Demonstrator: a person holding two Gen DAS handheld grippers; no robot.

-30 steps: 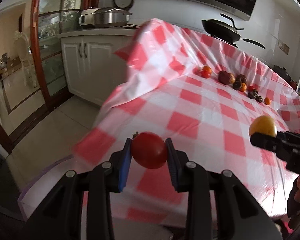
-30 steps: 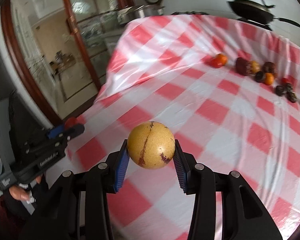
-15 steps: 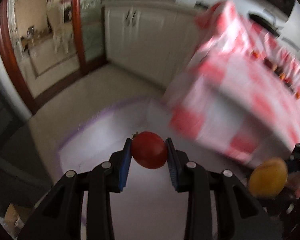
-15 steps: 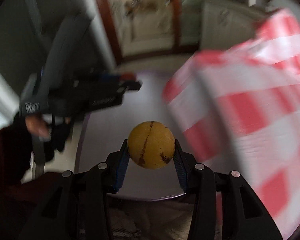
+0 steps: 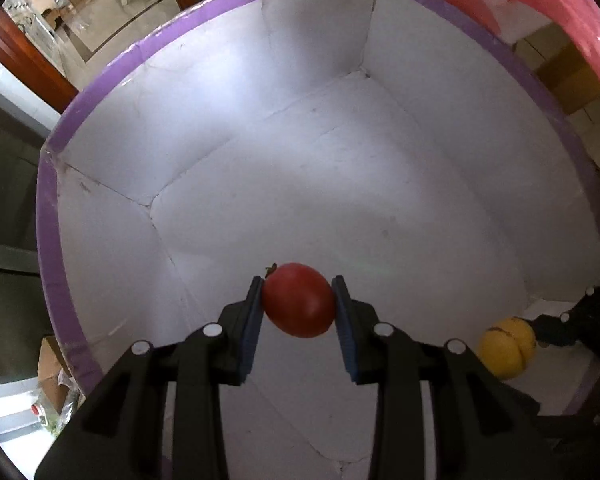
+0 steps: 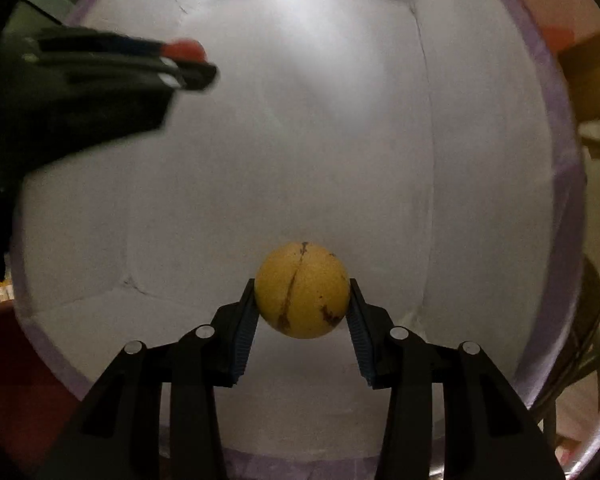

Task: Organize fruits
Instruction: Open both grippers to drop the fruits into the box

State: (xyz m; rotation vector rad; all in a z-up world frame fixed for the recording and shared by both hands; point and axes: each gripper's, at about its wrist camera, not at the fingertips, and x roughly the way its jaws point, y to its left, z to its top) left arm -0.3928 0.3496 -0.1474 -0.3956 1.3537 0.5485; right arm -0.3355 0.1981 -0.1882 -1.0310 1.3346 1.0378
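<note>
My left gripper is shut on a red tomato and holds it inside a large white box with a purple rim. My right gripper is shut on a round yellow fruit with brown marks, over the same box. In the left wrist view the yellow fruit shows at the lower right in the right gripper. In the right wrist view the left gripper with the tomato shows at the upper left. The box's white floor is bare below both fruits.
The red-and-white checked tablecloth hangs at the upper right beside the box. A brown cardboard box lies under the table. A wooden door frame and tiled floor lie beyond the box at the upper left.
Both grippers have swung from the table's edge down over and into the white box, each still holding its fruit.
</note>
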